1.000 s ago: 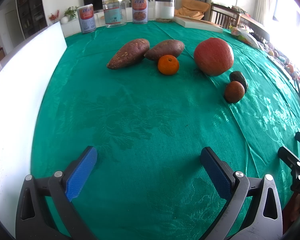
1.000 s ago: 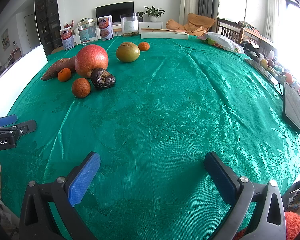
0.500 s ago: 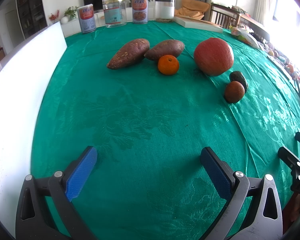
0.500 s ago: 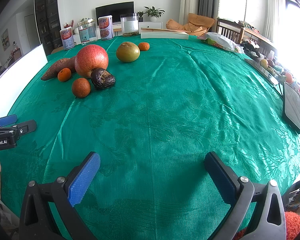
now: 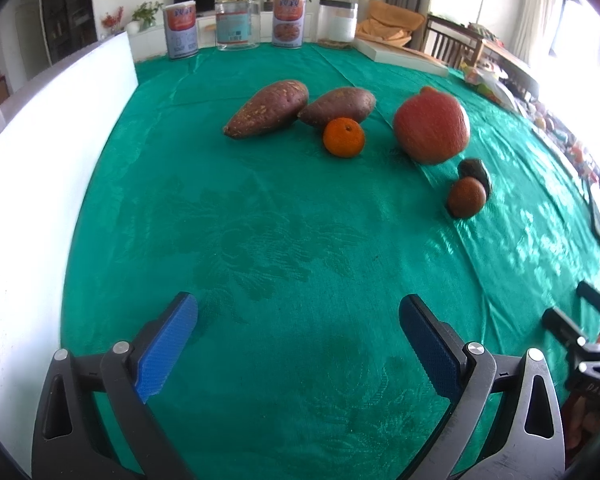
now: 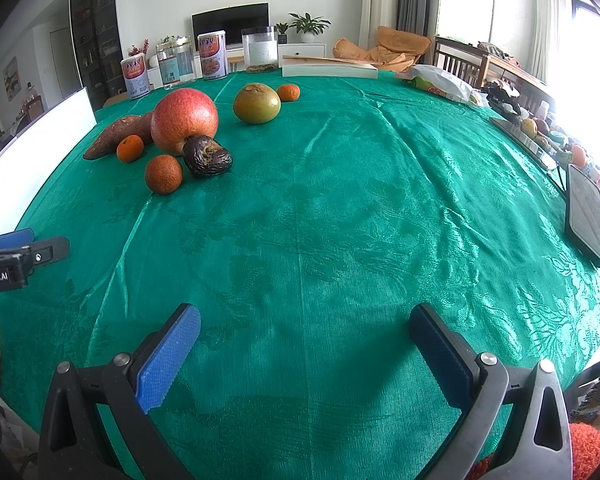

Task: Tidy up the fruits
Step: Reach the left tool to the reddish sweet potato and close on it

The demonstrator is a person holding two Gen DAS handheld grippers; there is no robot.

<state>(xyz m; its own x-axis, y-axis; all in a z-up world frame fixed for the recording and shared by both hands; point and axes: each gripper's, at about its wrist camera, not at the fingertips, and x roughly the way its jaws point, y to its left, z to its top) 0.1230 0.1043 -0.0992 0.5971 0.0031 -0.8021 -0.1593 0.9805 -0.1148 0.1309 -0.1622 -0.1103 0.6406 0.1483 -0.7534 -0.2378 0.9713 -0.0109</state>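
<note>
Both claws, the left gripper (image 5: 298, 344) and right gripper (image 6: 304, 348), gape released at frame bottom; the pomegranate (image 5: 431, 127) sits upper right.

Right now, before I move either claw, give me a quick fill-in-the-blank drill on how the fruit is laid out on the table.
1. Both the left claw and the right claw are ____ and hold nothing.
2. The number of sweet potatoes lying beside the bright tangerine is ____.
3. The dark shrivelled fruit touches the big red ____.
4. The cloth covering the table is ____ in colour.

Missing words: open; two; pomegranate; green
</note>
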